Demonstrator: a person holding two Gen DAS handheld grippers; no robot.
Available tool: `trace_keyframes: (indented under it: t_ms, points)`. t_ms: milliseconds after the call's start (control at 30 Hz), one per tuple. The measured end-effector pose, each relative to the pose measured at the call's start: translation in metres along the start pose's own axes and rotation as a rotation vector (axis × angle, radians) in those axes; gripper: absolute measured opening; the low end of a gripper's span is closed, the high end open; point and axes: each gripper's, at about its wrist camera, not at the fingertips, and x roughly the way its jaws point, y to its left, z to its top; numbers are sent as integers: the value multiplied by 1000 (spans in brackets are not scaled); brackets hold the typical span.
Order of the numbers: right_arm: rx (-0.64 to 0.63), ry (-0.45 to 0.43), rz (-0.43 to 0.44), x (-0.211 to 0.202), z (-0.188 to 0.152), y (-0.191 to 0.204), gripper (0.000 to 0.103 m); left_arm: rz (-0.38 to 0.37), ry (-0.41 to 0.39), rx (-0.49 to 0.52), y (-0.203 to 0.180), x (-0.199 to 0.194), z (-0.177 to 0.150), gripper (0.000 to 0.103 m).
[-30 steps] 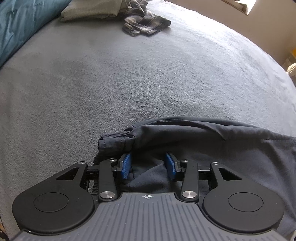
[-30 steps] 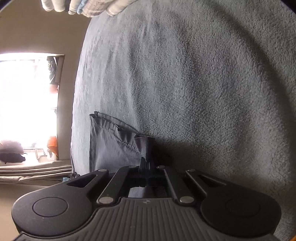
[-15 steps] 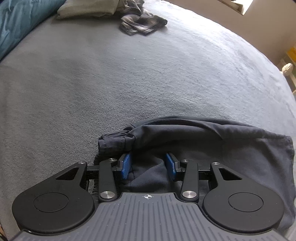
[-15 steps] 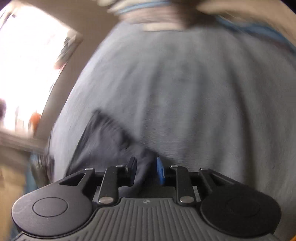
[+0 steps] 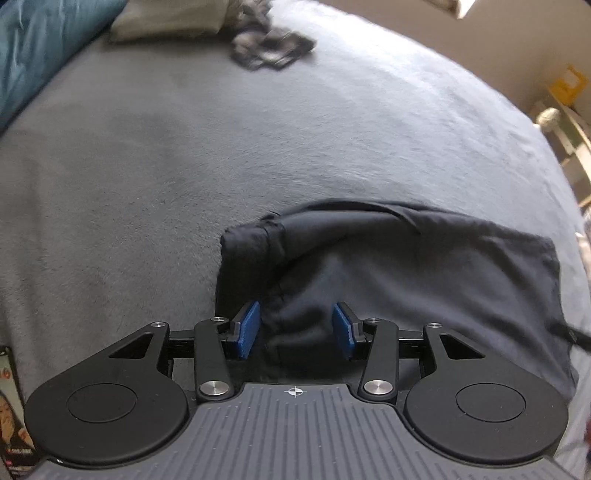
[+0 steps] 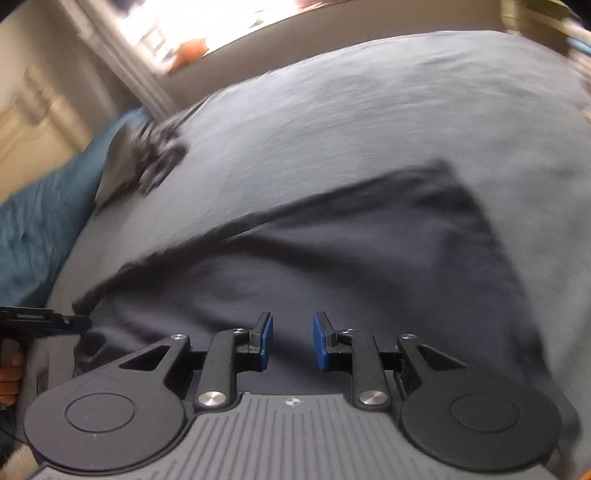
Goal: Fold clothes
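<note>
One dark navy garment (image 5: 424, 273) lies spread on the bed (image 5: 258, 147), a soft matte cloth with a few shallow creases; its left end is turned over into a thick rolled hem, while the rest lies nearly flat, with a straight edge and a squared corner at the right. The bed carries one grey fleece blanket with a fine, brushed nap. Two grippers are in view, each with two black linkage fingers tipped with ribbed blue pads. The left gripper (image 5: 295, 326) hovers low over the near edge of the garment, its fingers (image 5: 248, 325) spread wide with cloth lying in the gap but not pinched. The right gripper (image 6: 293, 341) is also over the garment (image 6: 332, 258), its fingers (image 6: 265, 341) parted with a clear gap and nothing clamped; this view is smeared by motion blur. At the far end of the bed sits one crumpled plaid cloth (image 5: 271, 50), dark and pale checked, touching one folded pale beige piece (image 5: 166, 20). One teal quilted cover (image 5: 40, 51) runs along the left side. In the right wrist view the tip of the left gripper shows at the left edge.
</note>
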Motion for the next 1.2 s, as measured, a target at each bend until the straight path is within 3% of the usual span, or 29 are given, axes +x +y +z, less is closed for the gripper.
trace_keyframes:
  t_ms: [67, 200, 400, 533, 633, 700, 800, 933, 1067, 1200]
  points:
    - [-69, 58, 7, 20, 4, 15, 26, 0, -18, 40, -8, -2, -10, 44]
    - [-139, 96, -96, 56, 21, 12, 23, 6, -7, 58, -13, 14, -15, 44]
    - [237, -72, -307, 44, 73, -84, 25, -40, -4, -60, 6, 18, -9, 44]
    - [317, -118, -283, 10, 74, -102, 25, -59, 5, -66, 10, 15, -9, 44]
    - [306, -55, -120, -14, 56, -96, 28, -68, 12, -77, 12, 14, -7, 44]
    - [312, 18, -75, -25, 36, -98, 38, -69, 16, -83, 13, 13, -6, 44]
    - [400, 74, -139, -42, 1, -122, 41, -49, 6, -73, 11, 8, -6, 44]
    - [682, -5, -274, -87, -48, -176, 42, -13, -15, -49, 8, -4, -9, 44]
    - [850, -91, -157, -138, -100, -186, 46, -8, -32, 9, -2, -16, -22, 46]
    - [904, -34, -3, -139, -144, -166, 59, -27, -7, 56, -19, -14, -43, 46]
